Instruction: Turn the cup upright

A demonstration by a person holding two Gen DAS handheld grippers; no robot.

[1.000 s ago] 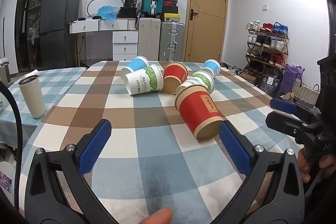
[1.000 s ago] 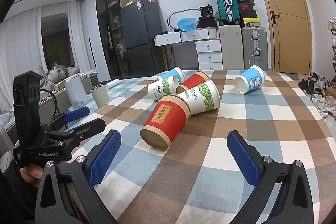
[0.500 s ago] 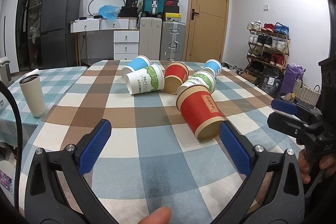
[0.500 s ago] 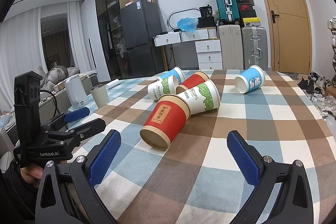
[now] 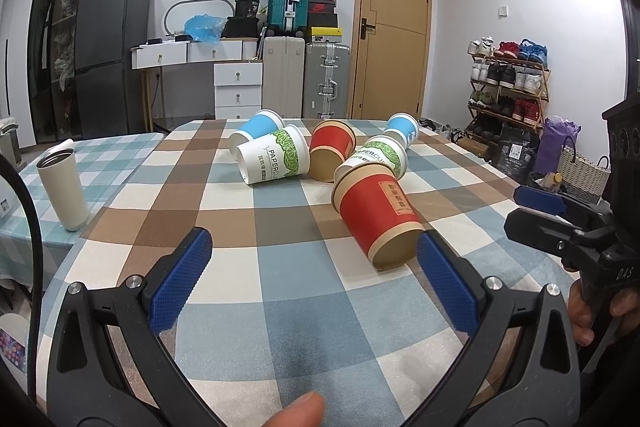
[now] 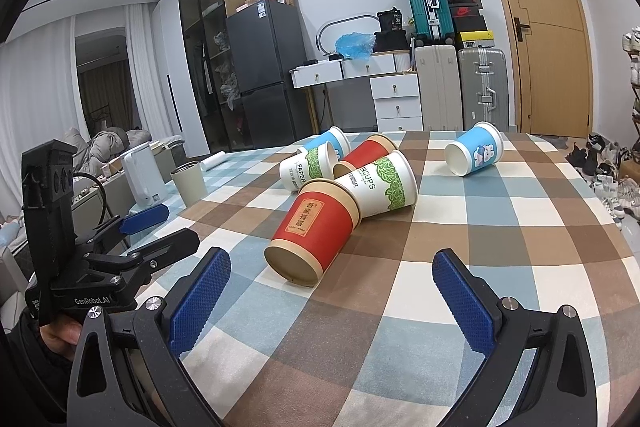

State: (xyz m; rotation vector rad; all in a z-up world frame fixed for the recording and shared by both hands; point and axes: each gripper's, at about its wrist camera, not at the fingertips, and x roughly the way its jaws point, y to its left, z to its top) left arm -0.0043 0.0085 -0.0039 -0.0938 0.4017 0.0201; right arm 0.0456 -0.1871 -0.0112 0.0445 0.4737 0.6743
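Several paper cups lie on their sides on the checked tablecloth (image 5: 280,267). Nearest is a red cup (image 5: 376,219) with a brown rim, its base toward me; it also shows in the right wrist view (image 6: 316,231). Behind it lie a white-green cup (image 5: 384,157), a second white-green cup (image 5: 276,159), a red cup (image 5: 330,149) and two blue cups (image 5: 256,125) (image 5: 402,127). My left gripper (image 5: 314,283) is open and empty, just short of the nearest red cup. My right gripper (image 6: 332,303) is open and empty, also short of it.
A white tumbler (image 5: 64,189) stands upright at the table's left edge. The right gripper's body (image 5: 576,239) sits at the right edge of the left wrist view. A white kettle (image 6: 144,179) stands beyond the table. Suitcases, drawers and a shoe rack (image 5: 508,83) line the walls.
Both grippers have barely moved; the view has drifted very slightly. The cups lie as before.
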